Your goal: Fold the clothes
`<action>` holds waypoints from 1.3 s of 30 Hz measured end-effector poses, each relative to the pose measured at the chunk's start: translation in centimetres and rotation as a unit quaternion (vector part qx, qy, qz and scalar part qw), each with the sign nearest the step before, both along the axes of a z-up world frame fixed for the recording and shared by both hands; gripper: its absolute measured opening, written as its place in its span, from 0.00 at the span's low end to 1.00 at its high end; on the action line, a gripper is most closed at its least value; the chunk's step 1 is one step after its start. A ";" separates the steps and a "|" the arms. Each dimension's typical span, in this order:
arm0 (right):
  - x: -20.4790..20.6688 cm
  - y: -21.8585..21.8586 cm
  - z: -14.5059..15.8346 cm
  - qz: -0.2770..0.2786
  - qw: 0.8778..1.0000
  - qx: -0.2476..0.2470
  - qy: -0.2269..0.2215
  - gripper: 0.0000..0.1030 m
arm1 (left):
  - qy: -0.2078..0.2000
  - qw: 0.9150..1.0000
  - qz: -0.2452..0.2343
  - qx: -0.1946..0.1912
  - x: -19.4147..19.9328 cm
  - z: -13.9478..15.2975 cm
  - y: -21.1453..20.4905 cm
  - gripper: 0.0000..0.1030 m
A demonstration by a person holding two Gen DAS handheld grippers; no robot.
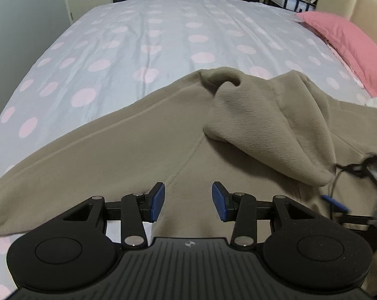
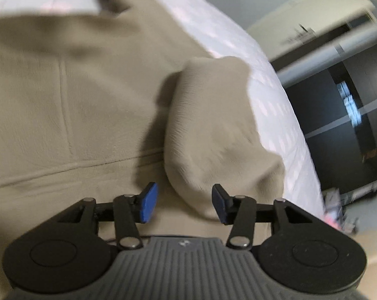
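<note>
— Both pairs of jaws stand apart, gripping nothing: the left gripper (image 1: pixel 188 205) hovers over the flat body of the beige fleece garment (image 1: pixel 128 155), and the right gripper (image 2: pixel 184 206) has a loose flap of the same fleece (image 2: pixel 213 130) lying between its blue pads.

— Where is the garment?

— Spread across the near part of the bed (image 1: pixel 143 40), on the spotted cover. A sleeve or hood (I cannot tell which) lies doubled back over the body (image 1: pixel 261 122).

— What could go wrong?

— My guess: the fleece is thick and soft, so jaws shutting on that flap may pinch one layer only, and the fold would slump. They could also nip the bed cover along with it near the edge. The right view is blurred, so that gripper seems to be moving, and a fast close may miss.

— What does each view add?

— The left one shows the pink pillow (image 1: pixel 348 47) and the right gripper at its edge (image 1: pixel 338 205). The right one shows the seams (image 2: pixel 63 100) and the bed's far edge, beyond which stands a dark wardrobe (image 2: pixel 338 125).
</note>
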State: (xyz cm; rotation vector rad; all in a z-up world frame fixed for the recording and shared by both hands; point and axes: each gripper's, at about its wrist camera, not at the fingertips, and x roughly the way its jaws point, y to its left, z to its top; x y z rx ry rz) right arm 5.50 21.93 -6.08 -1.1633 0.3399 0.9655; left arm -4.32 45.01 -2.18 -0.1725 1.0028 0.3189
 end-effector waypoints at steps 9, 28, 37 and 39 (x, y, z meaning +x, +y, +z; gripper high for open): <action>-0.4 -11.2 8.9 -0.121 0.970 0.113 0.180 0.53 | -0.022 1.000 -0.009 0.011 0.6 -0.1 -2.6 0.38; 0.0 -23.8 18.0 -0.168 0.876 0.171 0.418 0.71 | -0.048 0.998 0.031 -0.036 0.8 -1.0 -3.3 0.40; 12.1 -17.2 9.6 -0.264 0.813 0.304 0.421 0.64 | -0.080 0.991 0.065 -0.084 3.8 -1.1 -1.1 0.46; 15.0 -16.2 7.0 -0.291 0.784 0.327 0.439 0.62 | -0.088 0.988 0.072 -0.104 4.7 -1.9 -0.4 0.46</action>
